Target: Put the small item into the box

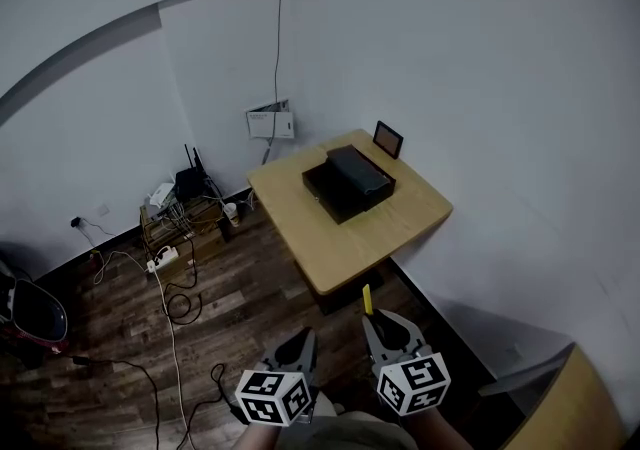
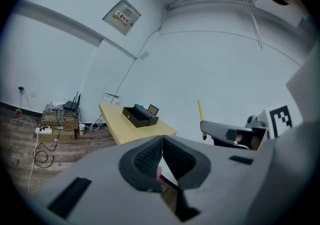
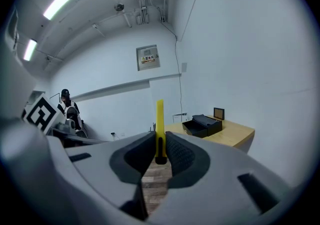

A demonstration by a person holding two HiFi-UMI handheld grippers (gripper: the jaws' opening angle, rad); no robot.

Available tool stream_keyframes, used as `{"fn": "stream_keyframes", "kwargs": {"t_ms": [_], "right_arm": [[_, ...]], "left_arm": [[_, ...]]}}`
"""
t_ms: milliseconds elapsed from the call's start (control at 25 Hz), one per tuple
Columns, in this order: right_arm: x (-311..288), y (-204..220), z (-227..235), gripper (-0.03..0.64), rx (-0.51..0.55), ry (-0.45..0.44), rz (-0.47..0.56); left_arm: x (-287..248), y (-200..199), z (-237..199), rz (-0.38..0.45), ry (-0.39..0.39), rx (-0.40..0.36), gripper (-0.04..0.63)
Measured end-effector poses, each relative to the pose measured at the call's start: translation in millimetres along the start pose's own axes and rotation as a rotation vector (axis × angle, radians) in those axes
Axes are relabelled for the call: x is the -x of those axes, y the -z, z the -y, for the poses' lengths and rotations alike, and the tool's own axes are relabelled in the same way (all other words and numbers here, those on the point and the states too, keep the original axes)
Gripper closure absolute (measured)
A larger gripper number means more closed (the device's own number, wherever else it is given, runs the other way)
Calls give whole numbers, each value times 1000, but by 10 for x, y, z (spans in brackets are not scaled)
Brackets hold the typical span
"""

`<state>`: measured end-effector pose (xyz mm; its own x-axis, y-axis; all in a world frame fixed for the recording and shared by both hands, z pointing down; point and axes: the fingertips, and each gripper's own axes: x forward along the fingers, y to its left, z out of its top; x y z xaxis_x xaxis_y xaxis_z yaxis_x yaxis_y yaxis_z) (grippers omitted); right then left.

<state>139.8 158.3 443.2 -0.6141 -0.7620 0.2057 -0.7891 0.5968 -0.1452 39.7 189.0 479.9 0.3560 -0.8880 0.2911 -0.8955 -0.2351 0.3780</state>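
Note:
An open black box sits on a light wooden table against the far wall; it also shows as the box in the left gripper view and the box in the right gripper view. My right gripper is shut on a slim yellow stick, which stands up between the pads as the stick. The left gripper hangs beside it, low in the head view, its jaws pressed together with nothing in them. Both are well short of the table.
A small dark picture frame stands at the table's far corner. On the wooden floor to the left lie a low shelf with a router, a power strip and trailing cables. A second wooden tabletop juts in at bottom right.

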Motion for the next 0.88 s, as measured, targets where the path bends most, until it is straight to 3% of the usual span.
{"fn": "stream_keyframes", "kwargs": {"t_ms": [880], "right_arm": [[-178, 31, 91, 563, -41, -51, -10]], "left_arm": [[-279, -118, -8, -5, -7, -13, 592]]}}
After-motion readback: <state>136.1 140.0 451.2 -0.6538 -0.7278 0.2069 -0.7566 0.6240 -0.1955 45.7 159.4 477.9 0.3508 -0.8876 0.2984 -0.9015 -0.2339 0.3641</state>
